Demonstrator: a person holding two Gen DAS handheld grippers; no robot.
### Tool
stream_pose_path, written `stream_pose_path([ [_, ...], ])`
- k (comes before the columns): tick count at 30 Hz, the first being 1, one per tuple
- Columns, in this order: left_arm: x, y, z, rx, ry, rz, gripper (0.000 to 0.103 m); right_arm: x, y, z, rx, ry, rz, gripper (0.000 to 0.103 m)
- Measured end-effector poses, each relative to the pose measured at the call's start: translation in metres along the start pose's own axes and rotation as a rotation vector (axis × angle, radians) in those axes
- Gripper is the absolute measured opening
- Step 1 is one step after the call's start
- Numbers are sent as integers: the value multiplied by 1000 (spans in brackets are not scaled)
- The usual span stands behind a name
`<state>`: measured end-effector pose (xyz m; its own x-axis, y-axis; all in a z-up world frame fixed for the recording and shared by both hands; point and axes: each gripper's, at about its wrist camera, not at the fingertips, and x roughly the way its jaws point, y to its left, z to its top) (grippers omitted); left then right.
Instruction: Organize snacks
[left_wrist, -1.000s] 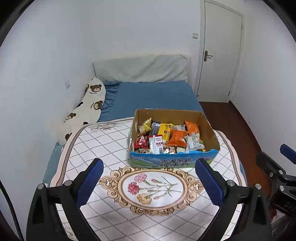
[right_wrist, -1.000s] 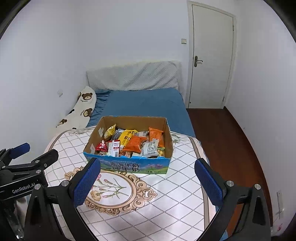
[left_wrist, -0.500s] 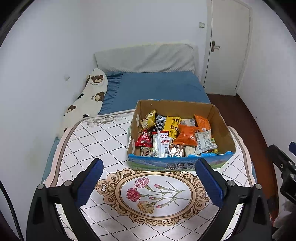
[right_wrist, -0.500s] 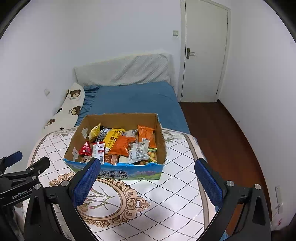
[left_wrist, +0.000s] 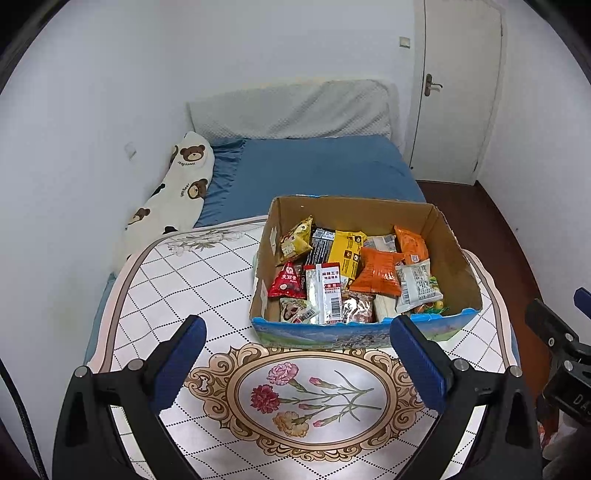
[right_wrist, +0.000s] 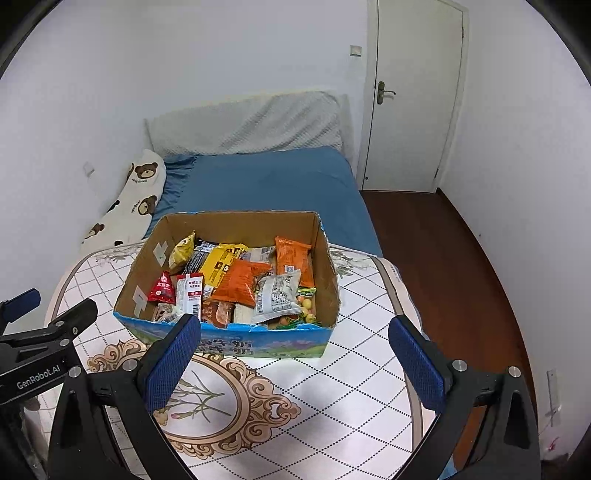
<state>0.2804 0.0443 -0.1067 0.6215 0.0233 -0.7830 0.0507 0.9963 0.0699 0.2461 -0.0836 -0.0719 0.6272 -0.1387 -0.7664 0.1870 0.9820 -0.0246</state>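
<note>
Behind the table (left_wrist: 177, 280), a bed (left_wrist: 314, 166) is showing. Both the left hand-held gripper (left_wrist: 295, 354) and right hand-held gripper (right_wrist: 293, 352) are hovering released, pointing at the snack box (left_wrist: 354, 334), lying crosswise.

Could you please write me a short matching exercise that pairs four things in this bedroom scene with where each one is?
Things:
1. red triangular packet
2. bear pillow
3. door
4. box

Places:
A. along the left wall, beside the blue bed
B. on the flowered tablecloth
C. in the far right corner of the room
D. inside the box, by its left wall

Pairs: 1-D, 2-A, 3-C, 4-B
</note>
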Motion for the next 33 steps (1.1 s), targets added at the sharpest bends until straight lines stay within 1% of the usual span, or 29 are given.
stream_pose_path([
  [22,2,-1,0,2,-11,7,102,7,-3,0,7,22,-5,103],
  [33,2,-1,0,0,-7,-3,102,8,-4,0,7,22,-4,103],
])
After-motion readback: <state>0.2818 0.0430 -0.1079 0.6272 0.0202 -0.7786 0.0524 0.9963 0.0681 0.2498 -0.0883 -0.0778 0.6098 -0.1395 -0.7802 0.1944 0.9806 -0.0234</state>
